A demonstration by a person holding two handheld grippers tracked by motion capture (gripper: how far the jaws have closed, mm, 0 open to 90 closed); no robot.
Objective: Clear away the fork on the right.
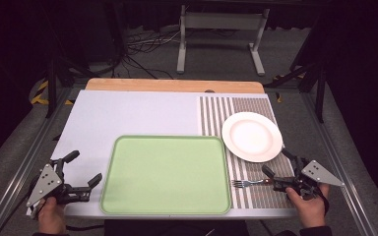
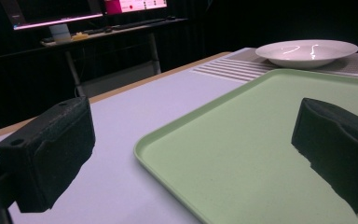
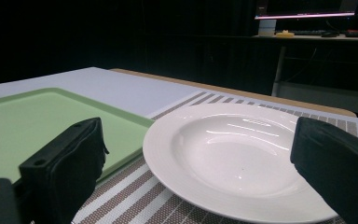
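High view: green tray [image 1: 166, 174] lies centre-near on the bench [image 1: 128, 113]; white plate [image 1: 252, 136] sits on the striped mat [image 1: 256, 191] to its right, fork [image 1: 248, 183] near of it. Left tool [image 1: 84, 169] released, left of the tray. Right tool [image 1: 279, 161] released, beside the fork.

Left gripper view: jaws apart, tray [image 2: 242, 154] between.

Right gripper view: jaws apart, plate [image 3: 233, 156] between.

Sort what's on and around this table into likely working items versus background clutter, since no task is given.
Likely working items:
- green tray
- white plate on the striped placemat
- fork beside the tray
- left hand-held gripper and right hand-held gripper, both open

Background:
- cables on the floor
- white stand behind the table
- desk with monitors
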